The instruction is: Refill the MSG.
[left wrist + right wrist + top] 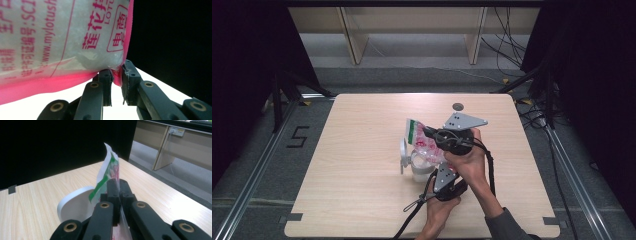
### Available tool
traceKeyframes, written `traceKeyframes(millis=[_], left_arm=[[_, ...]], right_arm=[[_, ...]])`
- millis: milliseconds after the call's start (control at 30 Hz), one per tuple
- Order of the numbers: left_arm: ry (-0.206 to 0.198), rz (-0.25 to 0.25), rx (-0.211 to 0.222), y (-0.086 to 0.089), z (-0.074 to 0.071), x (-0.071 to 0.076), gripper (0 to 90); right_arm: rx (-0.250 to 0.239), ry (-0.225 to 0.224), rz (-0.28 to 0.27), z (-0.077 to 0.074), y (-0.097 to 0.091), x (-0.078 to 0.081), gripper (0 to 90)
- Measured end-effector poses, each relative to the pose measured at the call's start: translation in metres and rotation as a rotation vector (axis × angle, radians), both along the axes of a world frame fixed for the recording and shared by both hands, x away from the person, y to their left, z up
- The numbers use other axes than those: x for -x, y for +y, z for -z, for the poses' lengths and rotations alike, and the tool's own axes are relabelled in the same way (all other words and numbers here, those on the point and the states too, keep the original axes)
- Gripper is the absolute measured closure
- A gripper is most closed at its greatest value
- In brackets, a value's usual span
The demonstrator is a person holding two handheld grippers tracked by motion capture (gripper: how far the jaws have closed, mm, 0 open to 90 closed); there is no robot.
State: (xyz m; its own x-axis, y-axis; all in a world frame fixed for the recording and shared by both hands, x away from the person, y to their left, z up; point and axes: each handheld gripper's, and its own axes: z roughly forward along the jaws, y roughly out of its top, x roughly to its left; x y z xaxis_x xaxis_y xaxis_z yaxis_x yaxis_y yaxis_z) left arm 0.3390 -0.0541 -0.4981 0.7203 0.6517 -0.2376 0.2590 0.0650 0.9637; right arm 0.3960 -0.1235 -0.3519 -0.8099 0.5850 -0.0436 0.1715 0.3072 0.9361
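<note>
Work in hand: you hold a bag of white powder or grains above a white jar near the middle of the table; by my reading you are pouring, or getting ready to pour, the bag into the jar.
Bag: it hangs off the table between your two grippers, just above and a little far of the jar; pink and red print on clear film, a green strip along its far top edge.
Left gripper: your jaws are closed on the bag's pink sealed corner, which is pinched between the tips.
Right gripper: your jaws are closed tight on the bag's edge, the film rising between them.
Jar: it stands upright on the table under the bag, its hinged lid flipped open to the left.
Done: the lid is open and the bag is lifted and held at two points over the mouth.
Cannot tell: whether the bag is cut open, whether anything is falling, or how full the jar is.
Left: I judge you have yet to tip the bag's open end over the mouth, empty it, set it aside and shut the lid.
</note>
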Motion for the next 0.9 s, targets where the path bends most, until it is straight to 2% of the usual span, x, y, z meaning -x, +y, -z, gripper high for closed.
traceKeyframes(millis=[100, 133, 200, 300, 367, 433, 467, 567, 700, 767, 800, 833, 900], left_arm=[[0.006, -0.001, 0.006, -0.0002, -0.0001, 0.0001, 79.1], [0.0, 0.005, 0.014, -0.0004, 0.0004, -0.0003, 79.1], [0.003, 0.003, 0.015, -0.0004, 0.0005, -0.0005, 79.0], [0.004, 0.005, 0.016, -0.0003, 0.0008, -0.0004, 79.0], [0.004, 0.004, 0.015, -0.0003, 0.0008, -0.0004, 79.0], [0.008, 0.002, 0.013, -0.0004, 0.001, -0.0007, 79.0], [0.008, 0.002, 0.013, -0.0004, 0.001, -0.0007, 79.0], [0.01, -0.002, 0.014, -0.0004, 0.001, -0.0006, 79.0], [0.001, 0.005, 0.018, -0.0006, 0.0012, -0.0009, 79.0], [0.005, 0.002, 0.017, -0.0007, 0.001, -0.0009, 79.1], [0.005, 0.004, 0.019, -0.001, 0.0011, -0.0009, 79.1], [0.008, -0.003, 0.005, -0.0006, 0.0005, 0.0004, 79.0], [0.003, 0.003, 0.016, -0.0006, 0.0013, -0.0012, 79.0]], right_arm=[[0.006, 0.017, -0.009, 0.0004, 0.0011, 0.0005, 90.0], [0.006, 0.018, 0.007, 0.0009, 0.0019, 0.0016, 90.0], [0.021, -0.01, -0.008, 0.0012, 0.0025, -0.0003, 90.0], [0.019, 0.003, -0.011, 0.0027, 0.0044, 0.0003, 90.0], [0.019, -0.005, -0.019, 0.0028, 0.0046, -0.0003, 90.0], [0.019, 0.03, 0.004, 0.0033, 0.005, 0.0021, 90.0], [0.019, 0.03, 0.004, 0.0033, 0.005, 0.0021, 90.0], [0.017, 0.012, 0.006, 0.0036, 0.0046, 0.001, 90.0], [0.012, 0.018, 0.008, 0.0031, 0.0042, 0.001, 90.0], [0.017, 0.013, -0.01, 0.0029, 0.0032, -0.0003, 90.0], [0.016, -0.007, -0.012, 0.003, 0.0028, -0.0018, 90.0], [0.013, 0.015, 0.002, 0.003, 0.003, 0.0001, 90.0], [0.017, 0.025, 0.004, 0.0028, 0.0033, 0.0007, 90.0]])
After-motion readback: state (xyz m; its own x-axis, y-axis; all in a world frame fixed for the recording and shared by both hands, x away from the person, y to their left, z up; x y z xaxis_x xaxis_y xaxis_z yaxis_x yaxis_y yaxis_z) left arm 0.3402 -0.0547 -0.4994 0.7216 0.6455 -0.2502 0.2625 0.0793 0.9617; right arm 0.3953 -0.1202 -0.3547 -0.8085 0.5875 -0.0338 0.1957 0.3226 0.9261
